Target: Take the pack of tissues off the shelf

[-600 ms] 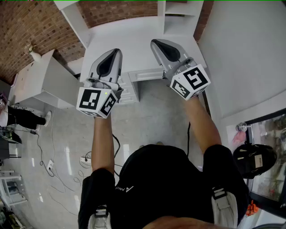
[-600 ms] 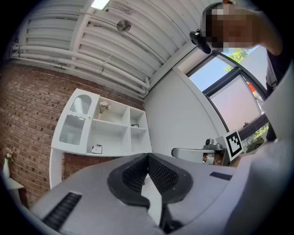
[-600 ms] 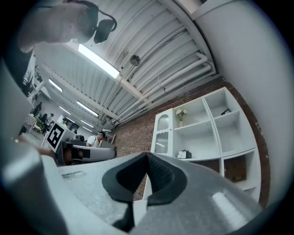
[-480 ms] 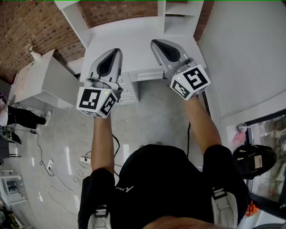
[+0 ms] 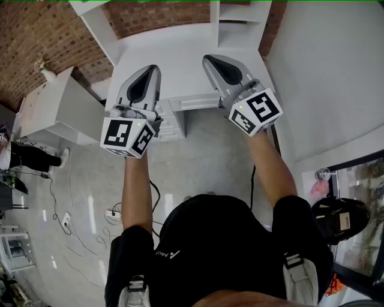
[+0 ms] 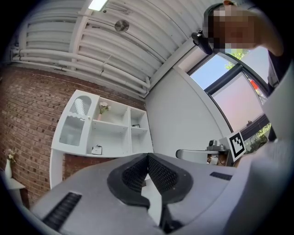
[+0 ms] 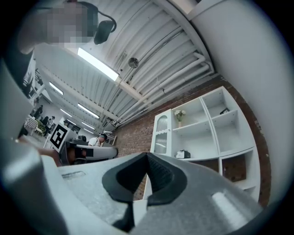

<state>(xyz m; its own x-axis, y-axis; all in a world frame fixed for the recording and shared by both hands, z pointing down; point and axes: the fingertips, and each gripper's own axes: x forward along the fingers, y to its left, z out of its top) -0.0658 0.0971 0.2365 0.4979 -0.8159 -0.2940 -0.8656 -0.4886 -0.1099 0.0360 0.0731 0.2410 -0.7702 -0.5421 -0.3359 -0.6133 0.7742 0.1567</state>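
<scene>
Head view finds both claws held above a glossy grey floor (image 5: 78, 180), facing the white shelf (image 5: 217, 18) that backs onto a brick wall (image 5: 36, 36). The left claw (image 5: 153, 68) and right claw (image 5: 207, 58) point toward the shelf side by side, not touching.

Each gripper view shows its claw's pads pressed together with nothing between them.

The pack of tissues (image 7: 183, 154) lies on the lower board of the shelf's middle column, well apart from both claws. A vase of flowers (image 7: 179, 114) stands in the compartment above it.

A white counter (image 5: 180, 48) runs below the shelf, its front edge nearest the claws. A plain white wall (image 5: 324, 72) closes in right of the shelf. A low white cabinet (image 5: 54, 108) stands left of it, leaving a gap. Cables (image 5: 66, 222) trail on the floor, away from the shelf.
</scene>
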